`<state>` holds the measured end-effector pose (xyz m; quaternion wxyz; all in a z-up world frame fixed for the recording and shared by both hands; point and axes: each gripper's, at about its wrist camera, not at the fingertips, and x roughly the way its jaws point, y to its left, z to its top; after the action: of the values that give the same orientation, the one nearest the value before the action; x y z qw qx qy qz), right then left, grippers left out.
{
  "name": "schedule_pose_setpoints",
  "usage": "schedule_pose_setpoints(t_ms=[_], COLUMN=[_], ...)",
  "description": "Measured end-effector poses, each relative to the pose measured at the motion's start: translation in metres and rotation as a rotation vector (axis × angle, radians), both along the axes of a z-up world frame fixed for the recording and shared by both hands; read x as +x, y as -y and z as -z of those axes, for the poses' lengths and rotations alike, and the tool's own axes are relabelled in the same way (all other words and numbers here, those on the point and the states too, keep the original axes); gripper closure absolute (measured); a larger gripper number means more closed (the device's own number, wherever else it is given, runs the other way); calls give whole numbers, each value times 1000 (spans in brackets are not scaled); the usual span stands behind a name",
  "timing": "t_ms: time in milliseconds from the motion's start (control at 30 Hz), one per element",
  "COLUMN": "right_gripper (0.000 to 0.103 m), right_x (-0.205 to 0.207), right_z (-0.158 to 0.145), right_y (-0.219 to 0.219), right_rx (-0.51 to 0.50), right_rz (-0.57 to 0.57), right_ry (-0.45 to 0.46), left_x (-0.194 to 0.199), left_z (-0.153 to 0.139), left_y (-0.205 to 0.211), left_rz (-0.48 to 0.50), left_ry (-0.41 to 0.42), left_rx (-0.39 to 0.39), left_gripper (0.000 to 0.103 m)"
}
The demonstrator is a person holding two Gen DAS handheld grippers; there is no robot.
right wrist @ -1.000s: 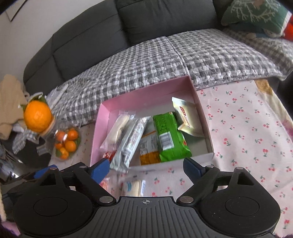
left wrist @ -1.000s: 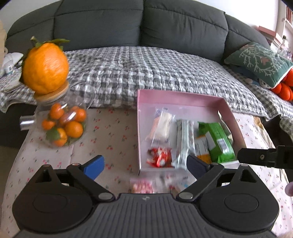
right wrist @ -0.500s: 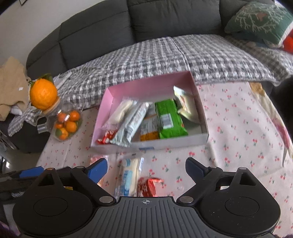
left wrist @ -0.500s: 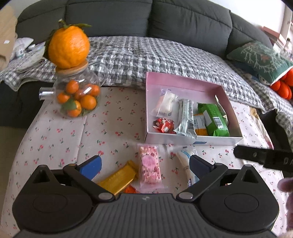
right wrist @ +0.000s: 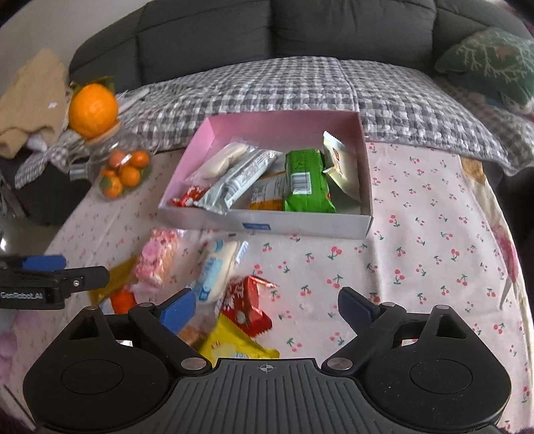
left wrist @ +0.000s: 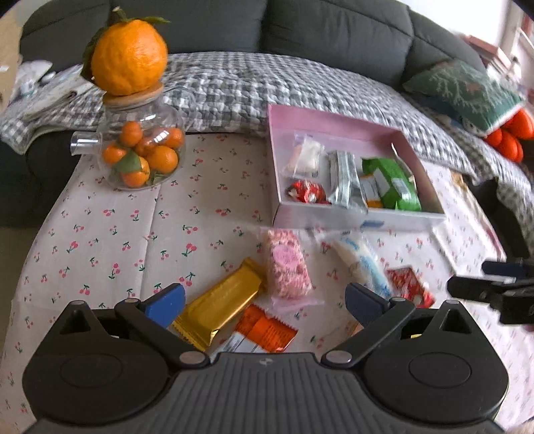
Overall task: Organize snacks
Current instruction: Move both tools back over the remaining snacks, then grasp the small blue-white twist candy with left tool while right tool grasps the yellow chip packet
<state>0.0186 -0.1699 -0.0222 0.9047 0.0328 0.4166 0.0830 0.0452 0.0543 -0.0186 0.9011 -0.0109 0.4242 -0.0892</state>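
Both the left gripper (left wrist: 263, 298) and right gripper (right wrist: 265, 305) hang spread and empty just short of the pink box (right wrist: 267, 222), seemingly choosing which loose snack to lift in next.

My living room at home: a dark grey sofa (right wrist: 300, 30) draped in a checked blanket (right wrist: 283, 86) stands behind my low table, which is covered in a cherry-print cloth (right wrist: 434, 233). A green embroidered cushion (left wrist: 464, 90) and a glass jar (left wrist: 142, 150) of tangerines complete the domestic scene.

Dark grey sofa (left wrist: 333, 40), checked throw (left wrist: 267, 90)
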Motion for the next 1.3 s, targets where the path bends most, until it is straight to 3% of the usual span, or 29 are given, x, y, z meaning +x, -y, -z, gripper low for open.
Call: schedule_pose_setpoints(t_ms=[200, 400, 667, 767, 867, 1100, 1300], right_gripper=[9, 9, 9, 9, 9, 10, 11], right_x=[-8, -9, -3, -1, 0, -4, -1], right_z=[5, 7, 19, 27, 34, 44, 56], right_y=[-1, -6, 2, 1, -5, -30, -37], right_rx=[16, 47, 126, 138, 133, 61, -24], right_rz=[-4, -40, 14, 41, 35, -11, 12], right_ry=[-26, -64, -144, -216, -282, -302, -307], left_x=[-10, -11, -7, -5, -4, -4, -9], left_z=[9, 10, 18, 20, 21, 31, 43], left_y=[-3, -12, -19, -20, -22, -31, -33], left_rz=[48, 48, 47, 58, 45, -39, -206], left_ry=[8, -18, -68, -95, -147, -323, -431], left_rx=[48, 21, -27, -26, -33, -166, -284], left_gripper=[1, 2, 17, 28, 30, 31, 33])
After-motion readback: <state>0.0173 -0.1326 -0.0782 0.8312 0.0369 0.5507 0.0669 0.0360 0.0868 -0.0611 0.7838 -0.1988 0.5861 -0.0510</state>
